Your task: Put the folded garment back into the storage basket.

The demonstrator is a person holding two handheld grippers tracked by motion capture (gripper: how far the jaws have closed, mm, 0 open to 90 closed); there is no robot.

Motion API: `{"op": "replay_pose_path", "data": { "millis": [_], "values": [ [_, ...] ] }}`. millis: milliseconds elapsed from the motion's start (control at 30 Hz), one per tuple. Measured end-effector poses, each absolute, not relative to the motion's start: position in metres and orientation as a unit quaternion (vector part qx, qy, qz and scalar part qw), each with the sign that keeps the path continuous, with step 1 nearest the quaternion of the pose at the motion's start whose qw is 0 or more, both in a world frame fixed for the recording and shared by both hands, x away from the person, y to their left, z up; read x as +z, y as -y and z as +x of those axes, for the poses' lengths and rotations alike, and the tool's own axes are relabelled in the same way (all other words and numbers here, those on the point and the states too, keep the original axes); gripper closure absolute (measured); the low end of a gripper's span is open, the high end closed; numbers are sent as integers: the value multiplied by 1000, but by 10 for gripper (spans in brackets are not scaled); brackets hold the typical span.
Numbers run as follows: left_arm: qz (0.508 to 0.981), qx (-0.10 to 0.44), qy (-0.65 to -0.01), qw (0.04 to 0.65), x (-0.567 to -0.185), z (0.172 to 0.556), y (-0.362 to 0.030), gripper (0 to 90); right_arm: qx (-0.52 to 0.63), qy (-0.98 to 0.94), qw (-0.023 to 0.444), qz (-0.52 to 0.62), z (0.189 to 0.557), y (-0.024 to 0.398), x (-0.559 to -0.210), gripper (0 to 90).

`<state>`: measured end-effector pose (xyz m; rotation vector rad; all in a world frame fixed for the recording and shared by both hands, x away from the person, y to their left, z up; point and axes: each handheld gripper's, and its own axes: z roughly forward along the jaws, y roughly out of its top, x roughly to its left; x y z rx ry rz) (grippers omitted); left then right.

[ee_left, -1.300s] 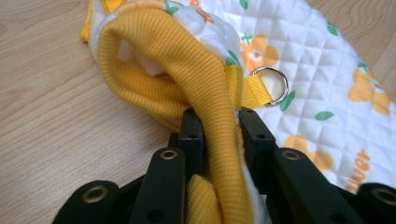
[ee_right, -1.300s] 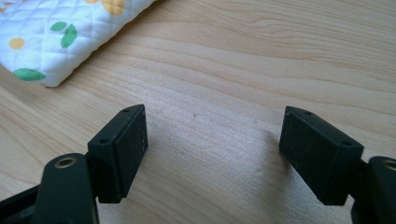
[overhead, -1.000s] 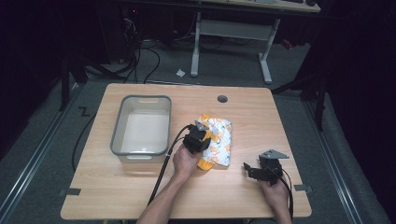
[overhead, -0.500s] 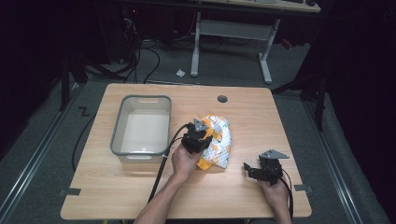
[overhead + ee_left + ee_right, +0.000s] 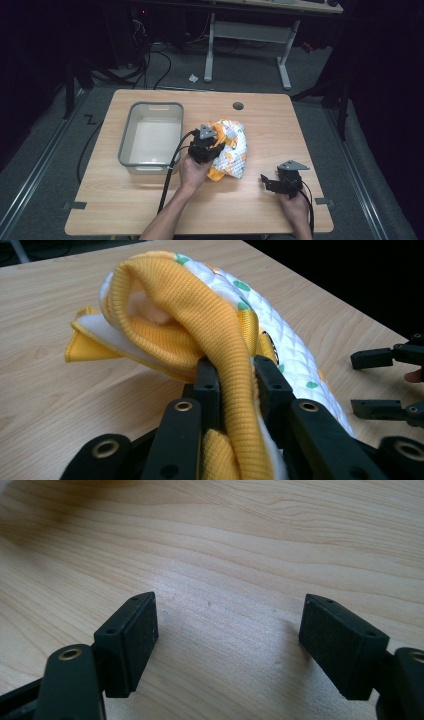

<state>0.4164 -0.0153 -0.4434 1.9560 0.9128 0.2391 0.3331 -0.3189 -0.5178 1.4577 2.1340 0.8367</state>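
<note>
1. The left gripper (image 5: 214, 145) pinches the yellow ribbed cuff of a quilted garment (image 5: 231, 150); in the left gripper view the cuff (image 5: 220, 335) runs between the two jaws, pressed from both sides.
2. The garment sits near the middle of the table (image 5: 320, 135), its far part bunched on the wood, just right of the grey bin (image 5: 150, 162).
3. The right gripper (image 5: 272, 182) rests near the table's front right corner, jaws spread wide with nothing between them.
4. Risk: the grip takes only the thin cuff, so I judge the fabric could slip out under the bundle's weight, or the trailing part could catch the bin's near wall on a move left.
5. Room: bare wood lies toward the back edge and the right edge; the bin blocks the left side.
</note>
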Motion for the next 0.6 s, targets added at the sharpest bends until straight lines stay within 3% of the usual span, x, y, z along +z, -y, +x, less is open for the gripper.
{"op": "replay_pose_path", "data": {
  "millis": [600],
  "values": [
    [776, 88, -381, 495, -426, 412, -11, 751, 301, -768, 211, 525, 333, 319, -518, 237]
  ]
}}
